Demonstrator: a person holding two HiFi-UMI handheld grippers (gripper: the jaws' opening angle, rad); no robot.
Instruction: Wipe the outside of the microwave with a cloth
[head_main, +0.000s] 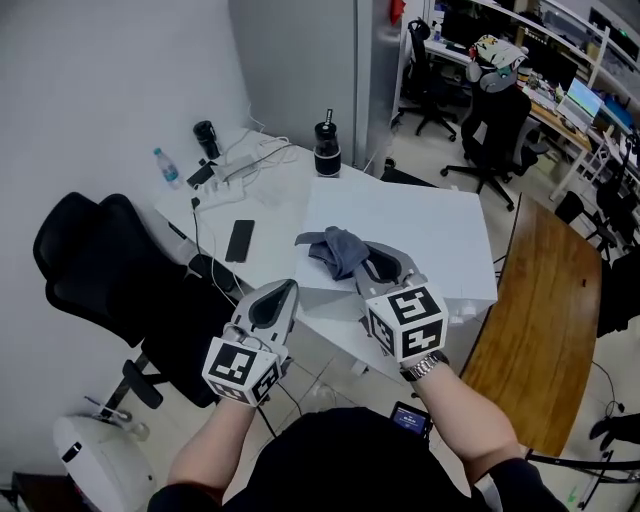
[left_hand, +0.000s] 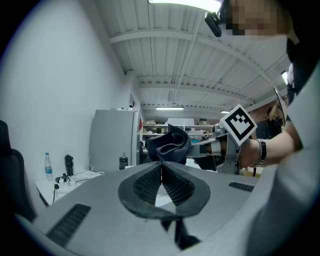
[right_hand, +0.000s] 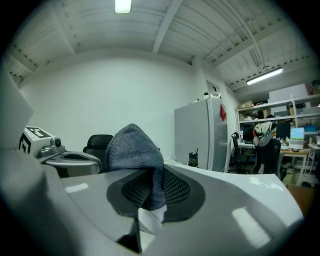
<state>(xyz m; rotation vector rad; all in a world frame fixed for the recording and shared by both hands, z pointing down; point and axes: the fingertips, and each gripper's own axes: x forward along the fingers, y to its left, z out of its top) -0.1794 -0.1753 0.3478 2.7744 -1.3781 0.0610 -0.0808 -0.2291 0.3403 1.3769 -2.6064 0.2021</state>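
**Cloth in R claw, at the microwave's top edge – wipe about to start**

Step in hand, as I read it: bringing the cloth (head_main: 335, 250) to the white box on the desk, which I take to be the microwave (head_main: 410, 225). No sign of a wipe stroke yet.

R gripper (head_main: 368, 258) is clamped on the cloth; its own view shows the fabric pinched between the pads w/ a rounded hump sticking up past the tips. L gripper (head_main: 282, 293) has its jaws pressed together, nothing in them. It hangs just off the microwave's near-left corner, beside the R one.

The cloth sits over the near-left edge of the microwave's top. Can't tell if it touches the surface or hangs just above.

Next move prob. needs the cloth pressed flat on the top panel, then swept across, w/ the sides after. L claw could steady the casing.

Cloth look: blue-grey, knit/terry texture, bunched & folded, soft, drooping loosely on the side away from the claw.
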